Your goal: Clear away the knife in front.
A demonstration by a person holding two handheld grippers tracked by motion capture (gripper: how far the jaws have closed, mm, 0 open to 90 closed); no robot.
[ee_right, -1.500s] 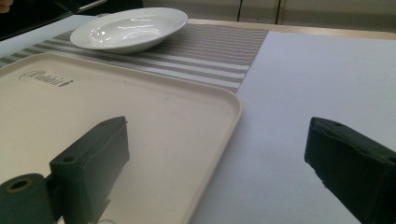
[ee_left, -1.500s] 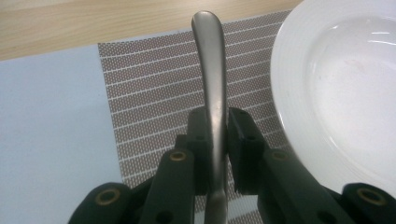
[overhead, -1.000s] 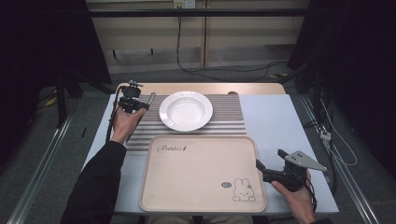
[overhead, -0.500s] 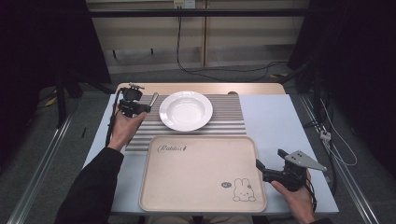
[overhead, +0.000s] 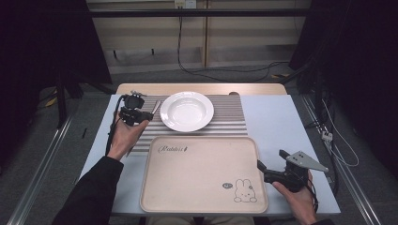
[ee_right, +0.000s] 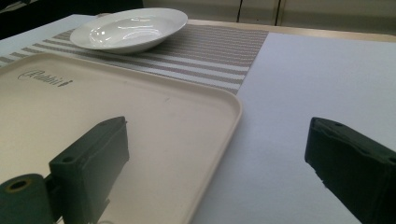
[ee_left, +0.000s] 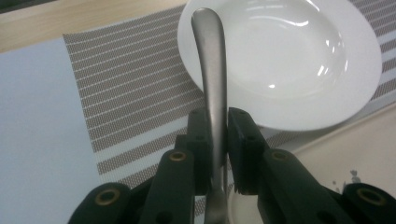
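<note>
The left gripper (ee_left: 217, 140) has its jaws clamped on a metal spoon (ee_left: 210, 70) lifted beside the white plate (overhead: 187, 110) near the table's far edge, still to be placed, while the right gripper (ee_right: 215, 158) waits spread wide by the tray (overhead: 197, 187).

High view: table (overhead: 281, 117) evenly lit from overhead, surroundings at 9 and 3 o'clock near black. Shadows under hands soft, short. White plate (overhead: 187, 110) bright, detail at centre washed out. Slight overall softness, mild barrel bend at edges.

Left gripper view: spoon handle (ee_left: 211, 70) sharp mid-frame, sheen along its length; jaws at 6 o'clock blurred. Specular spots on plate at 2 o'clock.

Right gripper view: jaws at 7 and 4 o'clock out of focus; tray (ee_right: 196, 107) grainy, faint glare.
</note>
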